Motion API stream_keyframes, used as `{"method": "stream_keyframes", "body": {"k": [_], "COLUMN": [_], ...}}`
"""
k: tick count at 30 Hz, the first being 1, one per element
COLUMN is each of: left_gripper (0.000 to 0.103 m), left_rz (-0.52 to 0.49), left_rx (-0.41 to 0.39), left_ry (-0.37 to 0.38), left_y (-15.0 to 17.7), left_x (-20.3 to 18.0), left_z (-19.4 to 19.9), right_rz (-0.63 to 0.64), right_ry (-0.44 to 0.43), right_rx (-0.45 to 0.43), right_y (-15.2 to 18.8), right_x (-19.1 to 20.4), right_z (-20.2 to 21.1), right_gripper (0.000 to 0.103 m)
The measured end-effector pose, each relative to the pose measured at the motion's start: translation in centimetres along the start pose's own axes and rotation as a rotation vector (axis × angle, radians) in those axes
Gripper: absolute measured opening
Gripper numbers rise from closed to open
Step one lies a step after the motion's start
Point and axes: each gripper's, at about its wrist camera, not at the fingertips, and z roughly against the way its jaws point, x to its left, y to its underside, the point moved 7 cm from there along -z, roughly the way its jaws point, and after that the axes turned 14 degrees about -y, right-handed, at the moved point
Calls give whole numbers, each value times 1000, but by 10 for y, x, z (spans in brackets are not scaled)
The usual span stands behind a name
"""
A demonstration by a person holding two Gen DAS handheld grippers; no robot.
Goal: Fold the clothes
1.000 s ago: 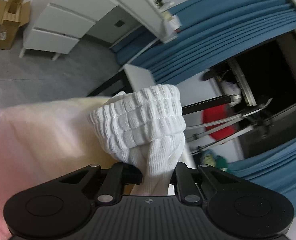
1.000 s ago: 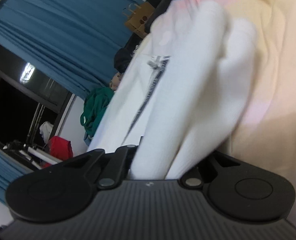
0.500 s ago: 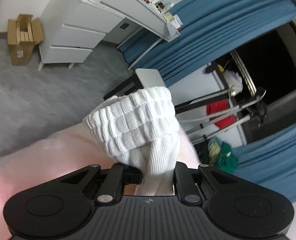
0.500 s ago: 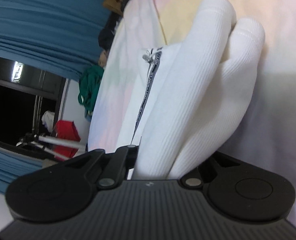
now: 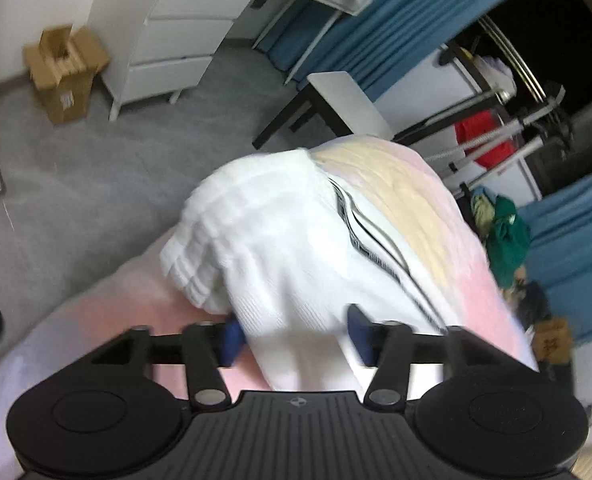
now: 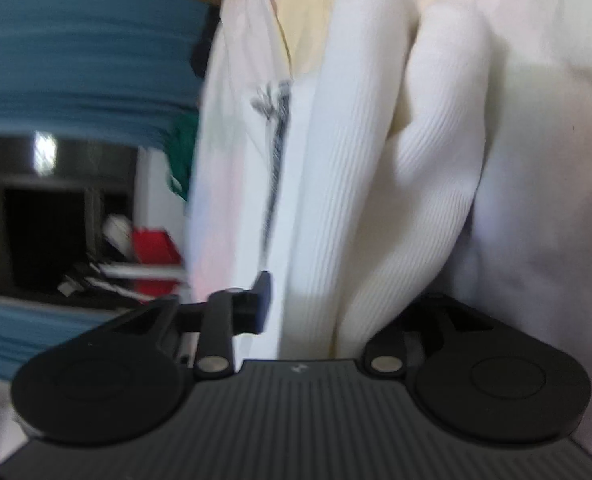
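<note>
White garment (image 5: pixel 284 240) fills both claws' views, hiding the pastel sheet (image 5: pixel 435 208) behind.

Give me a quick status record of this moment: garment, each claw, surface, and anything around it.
garment: white ribbed garment with a black-striped trim, bunched, lying on the bed cover
left claw: jaws apart, the ribbed cloth between the blue pads
right claw: jaws apart, two ribbed folds of the garment between them; its right finger is hidden
surface: pastel pink and yellow bed cover
surroundings: cardboard box, white drawers, blue curtains
image quality: both views motion-blurred
</note>
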Motion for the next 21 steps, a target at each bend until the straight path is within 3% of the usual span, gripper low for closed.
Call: {"method": "stream_keyframes", "body": {"k": [5,9,12,13,16,21], "left_gripper": [77,81,81,81,81,82], "left_rz": [-141,-344,-433,-442,-477,-570], "left_rx": [-135,-329,-393,-389,-331,-322], "left_ry": [-54,-111,-97,-72,34,103], "left_y": [24,42,59,69,100,148], "left_x": [-21,-59,-102,-118,-169,-242], "left_z": [47,90,102,103,93,53], "right_rz": [-51,-54,6,25,27,53], "right_ry": [-64,-72,-35,-24,19,28], "right_rx": [-142,-108,-89,-91,-115,-161], "right_y": [-21,-22,-17,-17,-26,-35], "right_x": [-5,-10,-1,0,-10,-12], "right_z": [14,8,-11,-15,-6,5], "right_gripper": [48,47,47,44,15,12]}}
